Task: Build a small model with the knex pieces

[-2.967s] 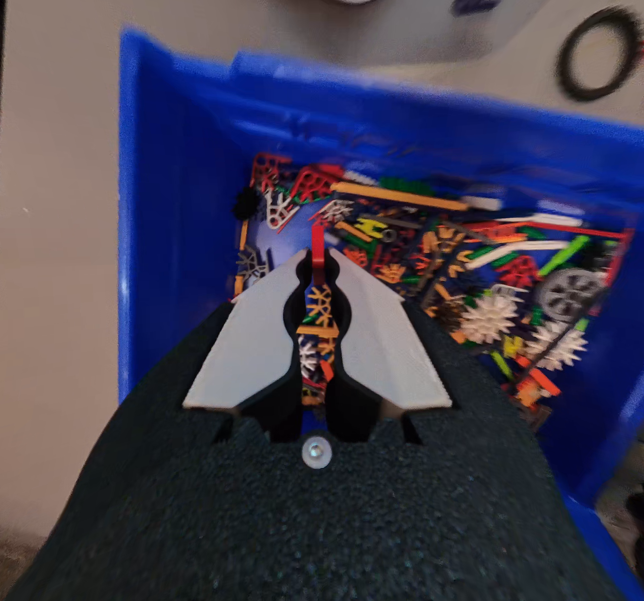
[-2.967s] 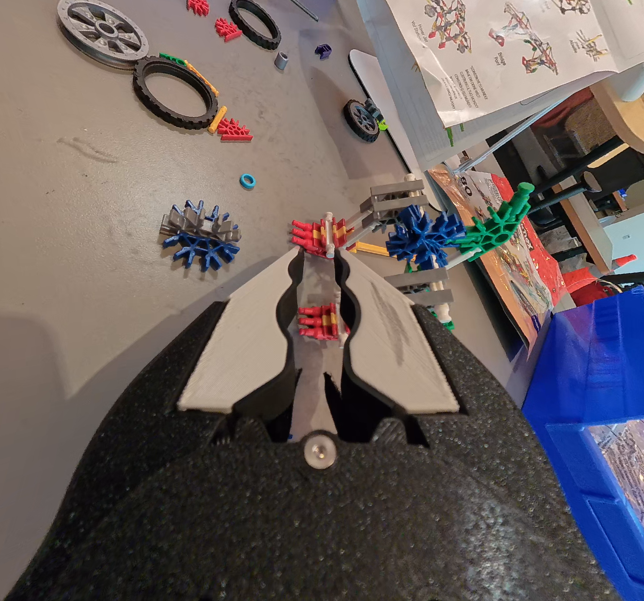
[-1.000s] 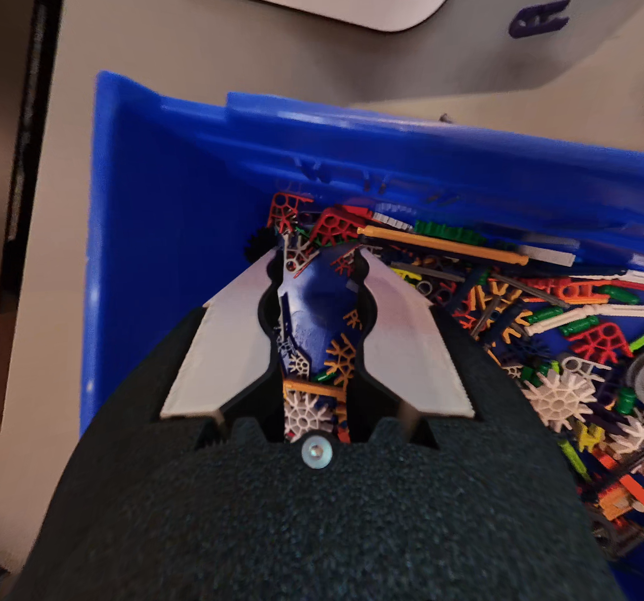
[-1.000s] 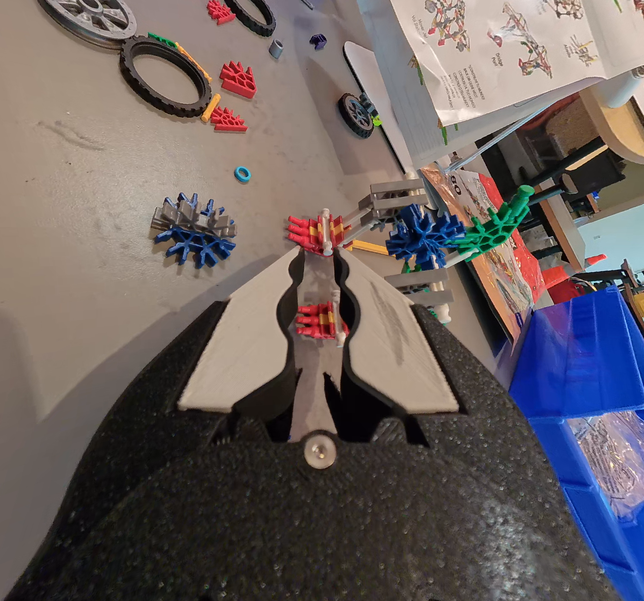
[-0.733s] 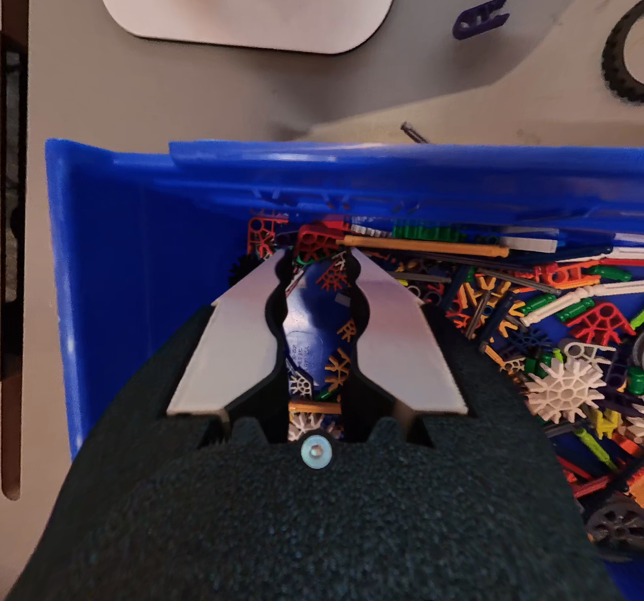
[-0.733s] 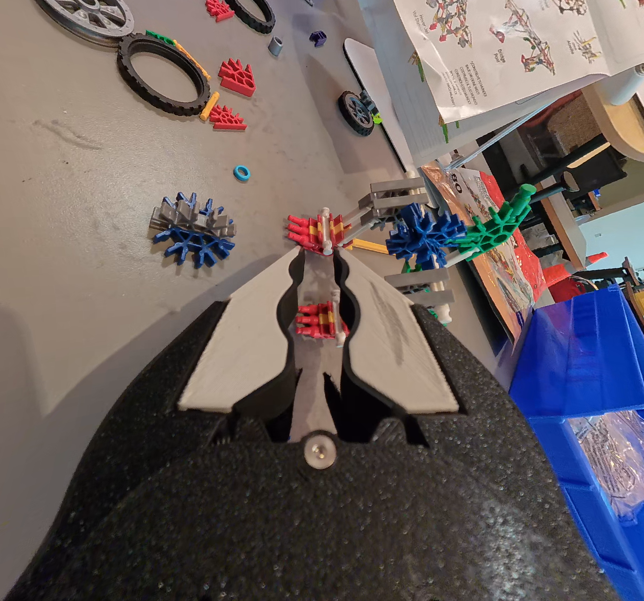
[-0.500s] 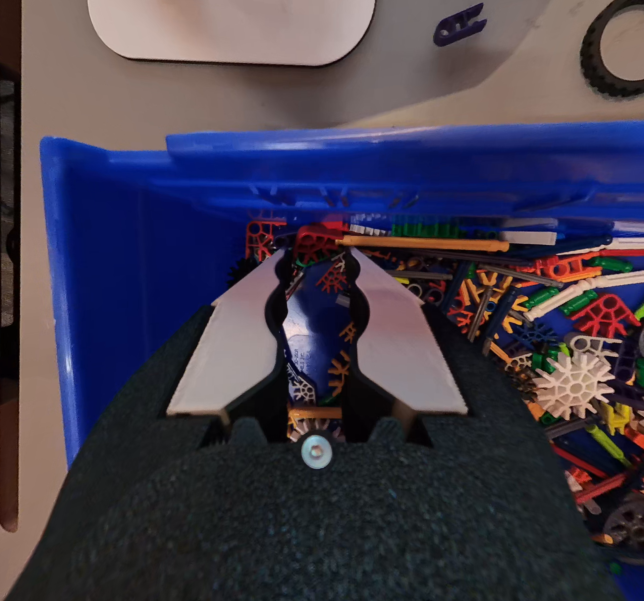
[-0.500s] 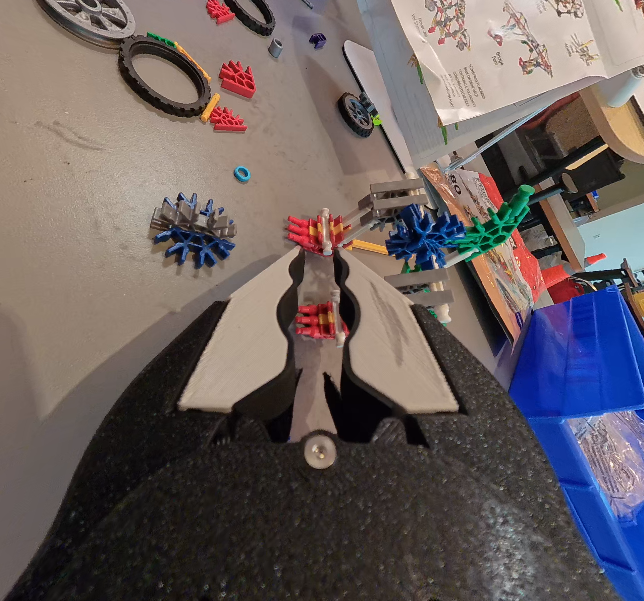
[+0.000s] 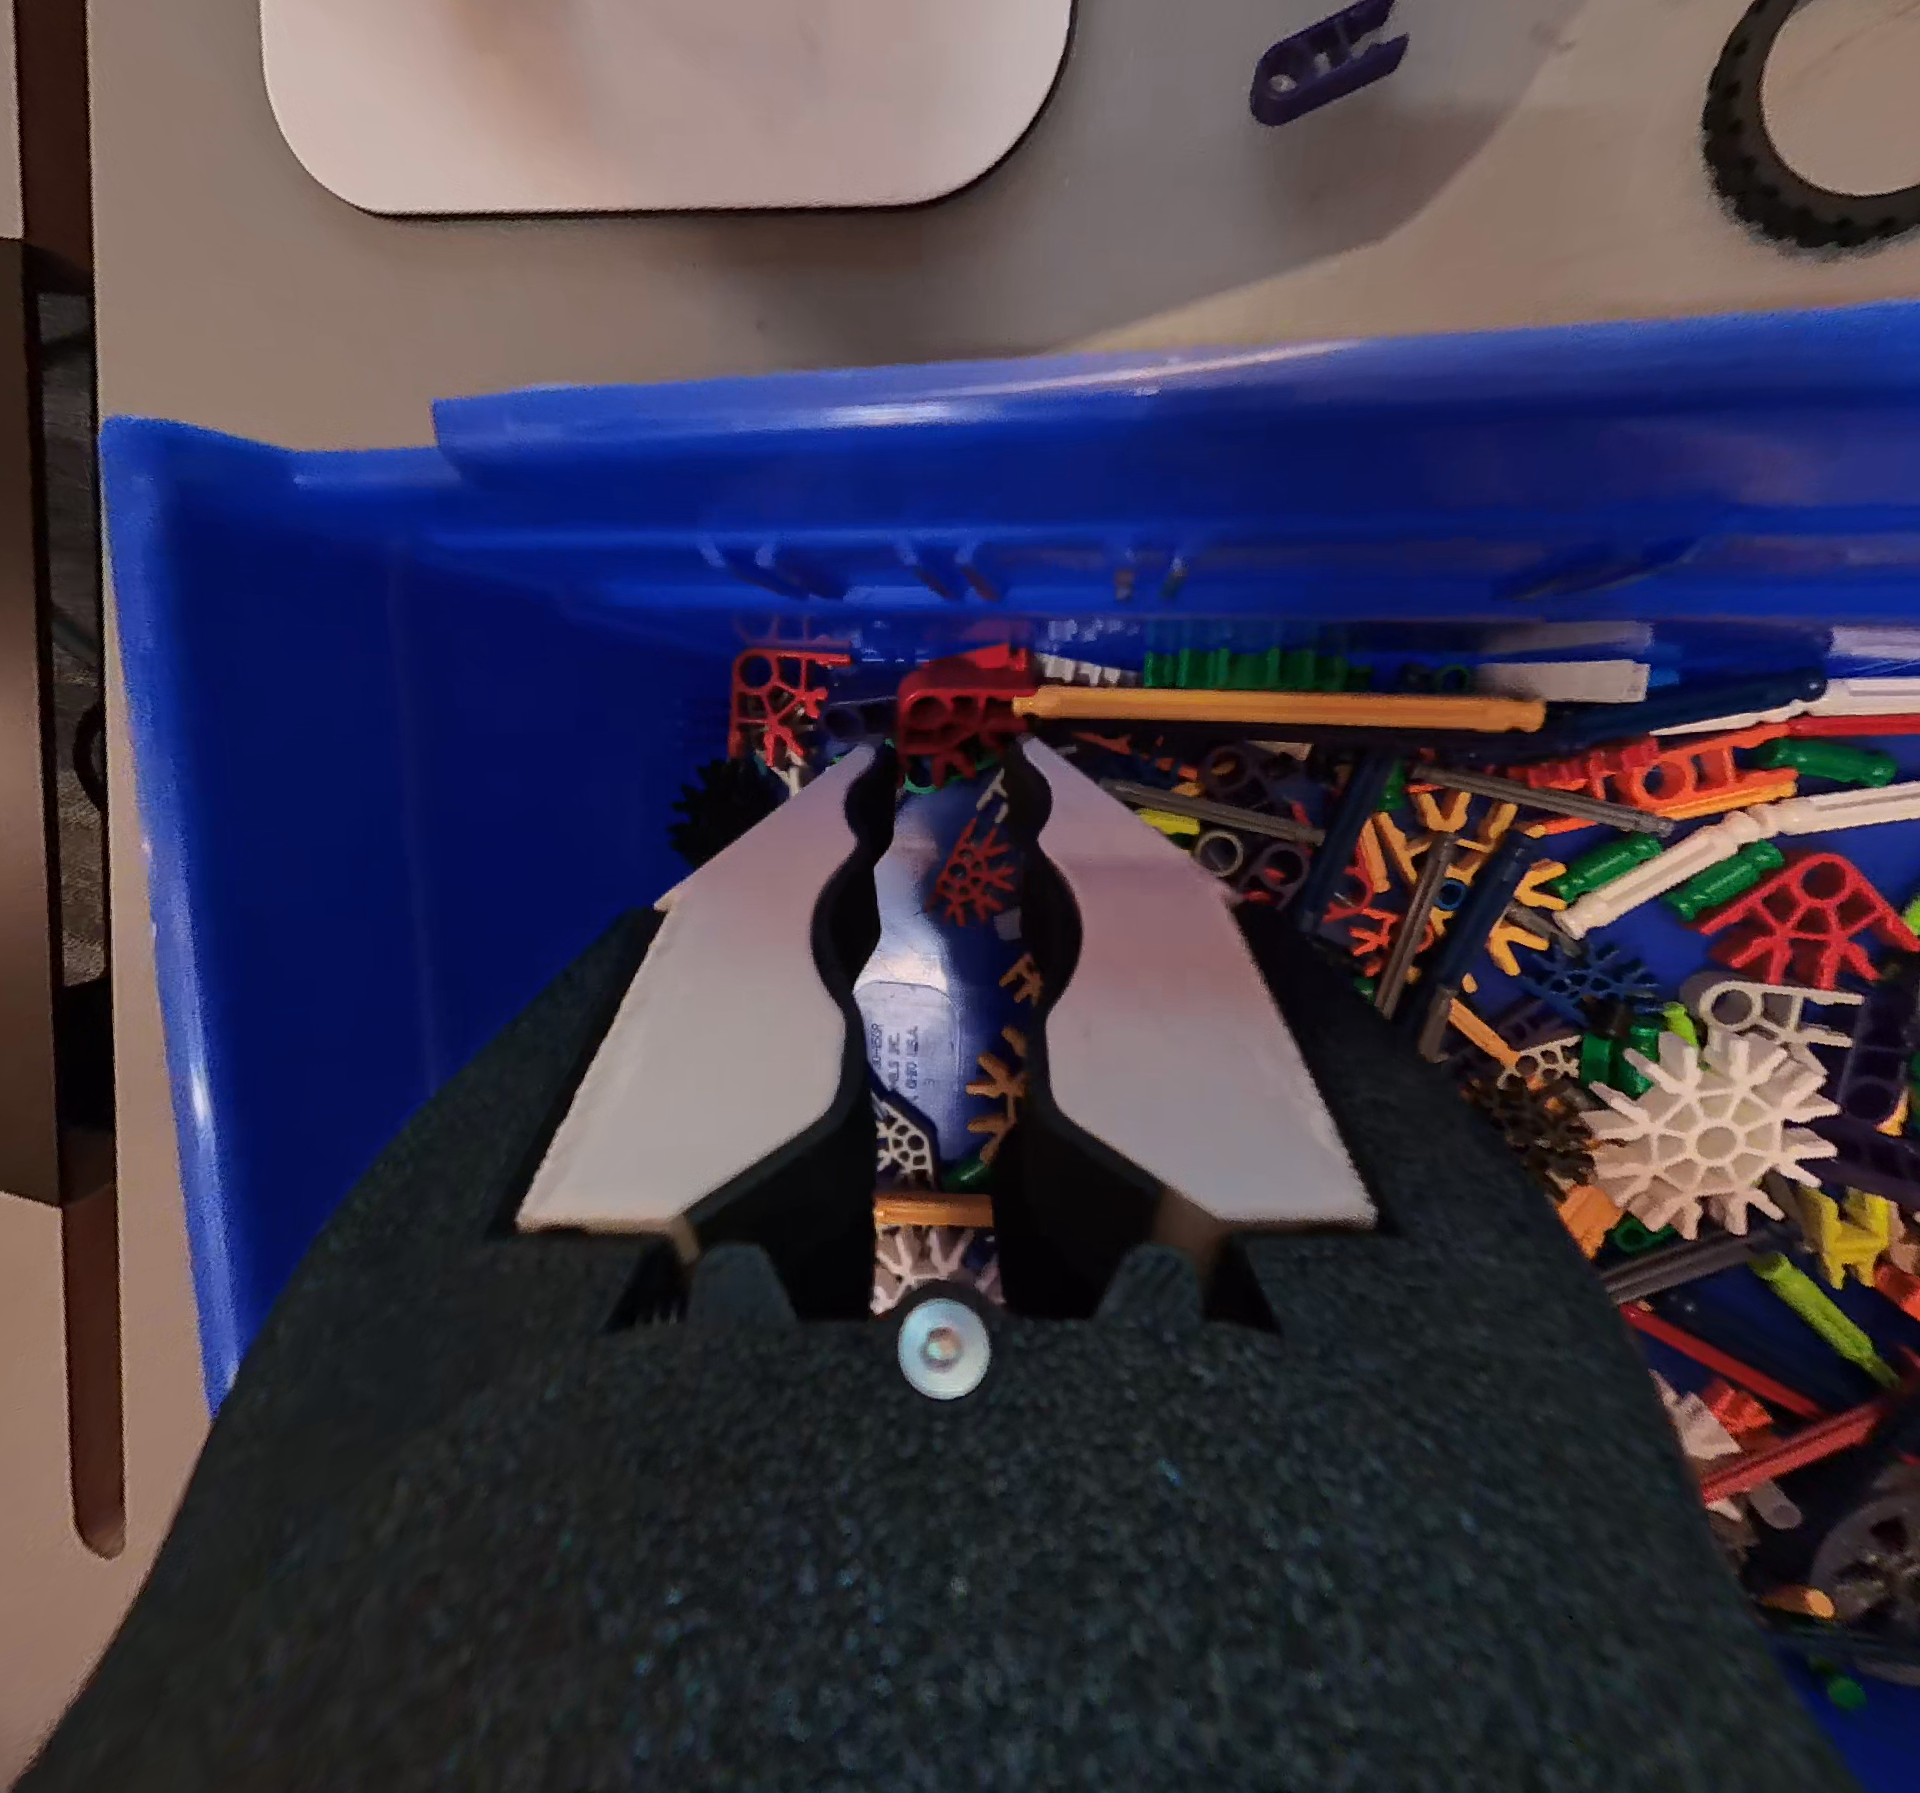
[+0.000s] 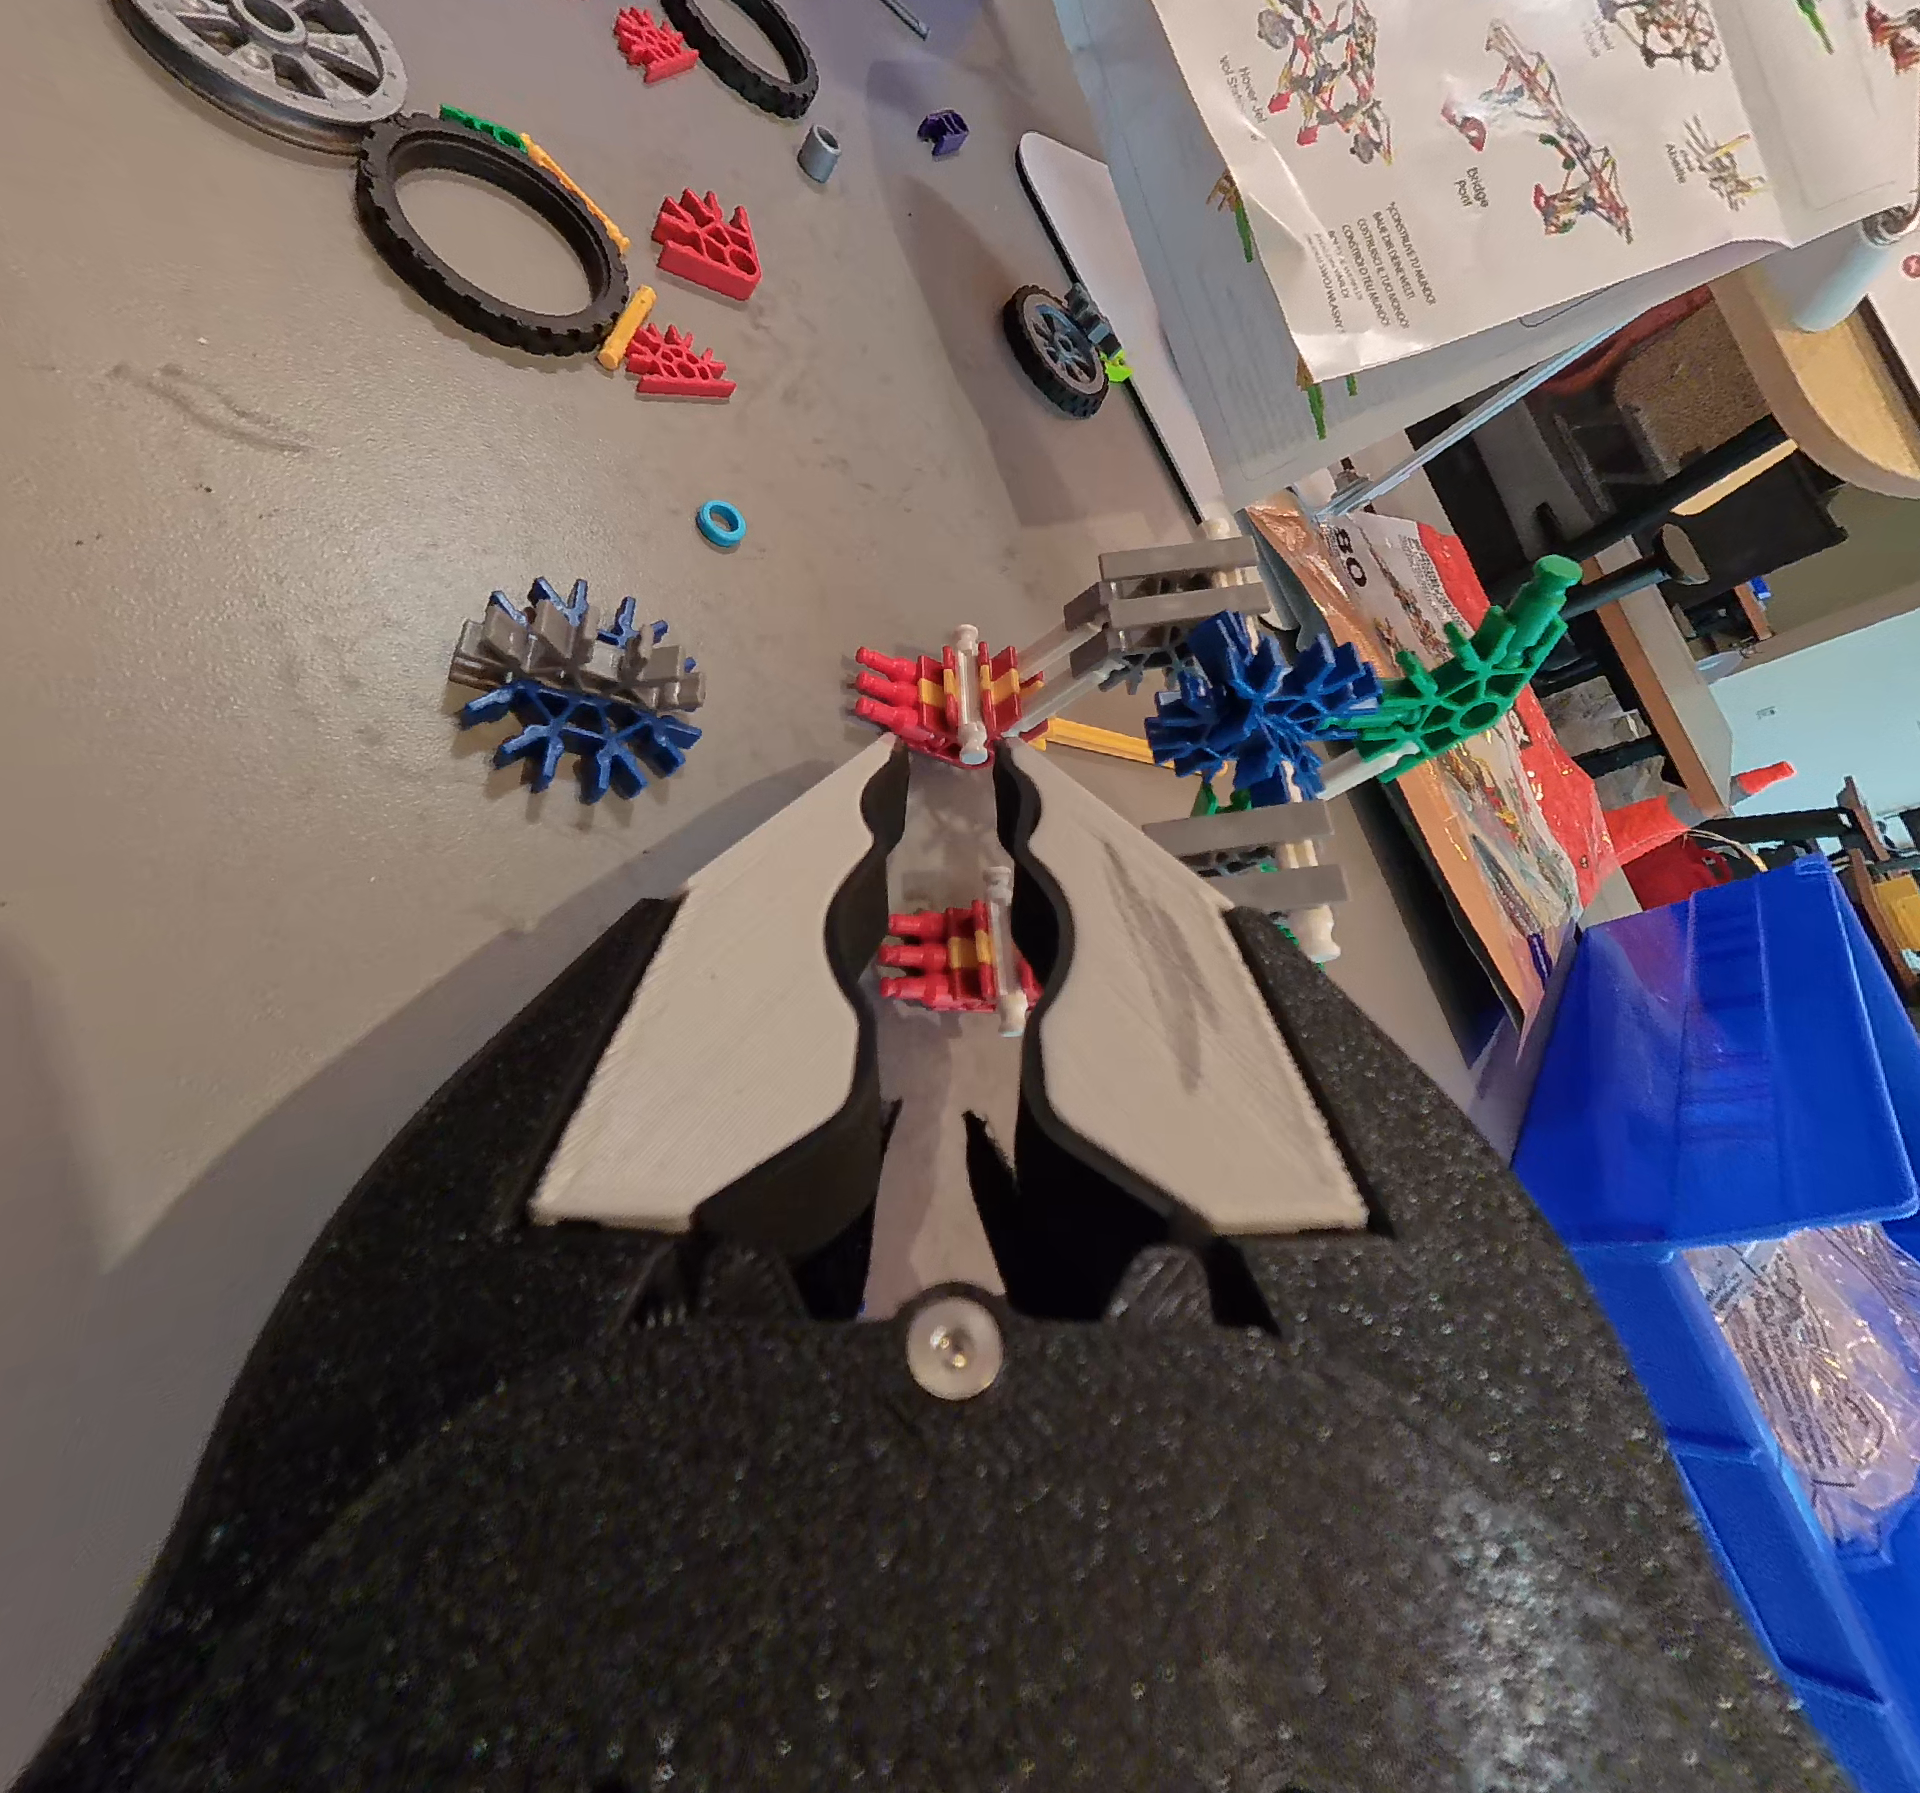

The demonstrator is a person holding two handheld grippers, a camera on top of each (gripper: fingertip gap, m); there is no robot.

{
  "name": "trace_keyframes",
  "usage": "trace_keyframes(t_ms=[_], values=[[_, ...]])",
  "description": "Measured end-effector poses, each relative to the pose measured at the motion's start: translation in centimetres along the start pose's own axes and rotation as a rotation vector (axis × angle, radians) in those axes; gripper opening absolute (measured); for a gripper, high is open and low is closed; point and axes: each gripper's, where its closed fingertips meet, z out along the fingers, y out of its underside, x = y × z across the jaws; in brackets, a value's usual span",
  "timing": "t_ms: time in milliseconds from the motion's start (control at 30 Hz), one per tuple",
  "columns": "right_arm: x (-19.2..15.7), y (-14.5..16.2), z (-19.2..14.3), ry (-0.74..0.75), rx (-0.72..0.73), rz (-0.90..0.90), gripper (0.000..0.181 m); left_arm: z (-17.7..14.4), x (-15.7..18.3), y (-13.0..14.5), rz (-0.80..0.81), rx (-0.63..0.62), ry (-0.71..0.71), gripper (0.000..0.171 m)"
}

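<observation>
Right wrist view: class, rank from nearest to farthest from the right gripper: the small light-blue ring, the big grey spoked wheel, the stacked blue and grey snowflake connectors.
From the right gripper:
1. Stacked blue and grey snowflake connectors, left of the tips.
2. Small light-blue ring, beyond, up-left.
3. Big grey spoked wheel, far top-left corner.

- I see a grey table (image 10: 260, 517) carrying two black tyres (image 10: 488, 237), a spoked wheel (image 10: 255, 24) and red connectors (image 10: 707, 242).
- A blue bin (image 9: 312, 756) and white plate (image 9: 665, 39) also sit there.

Two black tyre rings (image 10: 488, 231) lie loose, plus one grey wheel (image 10: 255, 24). Four red connectors (image 10: 707, 242). One blue ring (image 10: 720, 524).
</observation>
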Motion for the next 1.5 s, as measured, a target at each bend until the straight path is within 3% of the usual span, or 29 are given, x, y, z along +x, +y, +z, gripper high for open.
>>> trace_keyframes(t_ms=[233, 567, 833, 1033, 1233, 1400, 1500], values=[[0.0, -0.1, -0.1, 0.003, 0.005, -0.002, 0.016, -0.9, 0.2, 0.0, 0.005, 0.002, -0.034, 0.02], [0.0, -0.1, -0.1, 0.007, 0.008, -0.009, 0.016, -5.6, -0.6, 0.9, -0.037, 0.051, -0.147, 0.02], [0.0, -0.1, -0.1, 0.011, 0.01, -0.017, 0.016, -8.5, -0.2, 1.0, 0.023, -0.026, -0.276, 0.02], [-0.1, -0.2, -0.2, 0.016, 0.015, -0.025, 0.016, -8.8, 2.5, 0.8, -0.037, -0.007, -0.134, 0.02], [-0.1, -0.2, -0.3, 0.017, 0.021, -0.028, 0.016, -8.2, 6.7, 1.8, 0.028, -0.115, -0.017, 0.02], [-0.1, -0.3, -0.3, 0.016, 0.025, -0.031, 0.016, -8.7, 9.6, 1.1, -0.061, -0.037, 0.163, 0.02], [-0.1, -0.3, -0.3, 0.017, 0.028, -0.029, 0.016, -7.7, 12.1, 1.6, -0.029, -0.082, 0.235, 0.02]])
